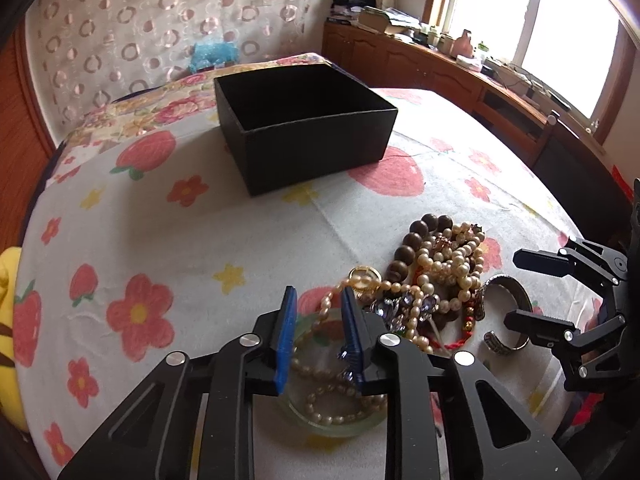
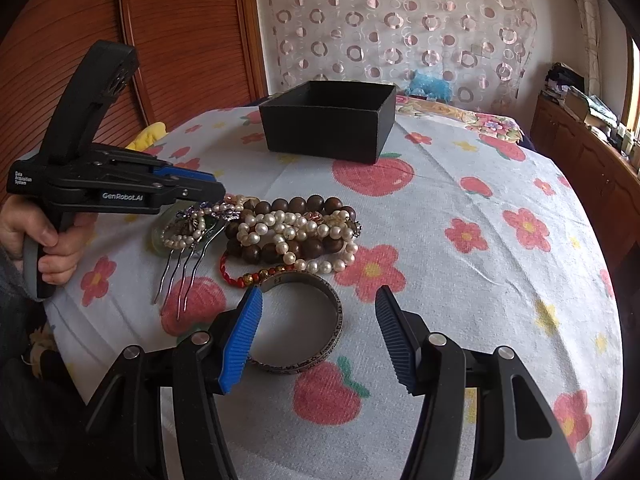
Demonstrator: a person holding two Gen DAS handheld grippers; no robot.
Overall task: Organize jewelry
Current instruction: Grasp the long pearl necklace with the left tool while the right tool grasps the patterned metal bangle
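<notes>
A black open box [image 1: 304, 120] stands on the flowered cloth; it also shows in the right wrist view [image 2: 328, 120]. A jewelry pile lies in front: brown wooden beads [image 2: 296, 208], pearl strands [image 1: 452, 264], a red bead string [image 2: 248, 278], a jeweled hair comb [image 2: 192, 248] and a green glass bangle [image 1: 340, 424]. My left gripper [image 1: 318, 312] is partly open over the bangle and pearls, with nothing clamped. My right gripper [image 2: 318, 304] is open around a silver cuff bracelet [image 2: 316, 320], apart from it.
The bed's cloth [image 1: 160, 232] spreads around the pile. A wooden cabinet [image 1: 440, 68] with clutter runs under the window. A yellow item [image 1: 8, 320] lies at the left edge. A wooden headboard [image 2: 180, 40] and a curtain stand behind.
</notes>
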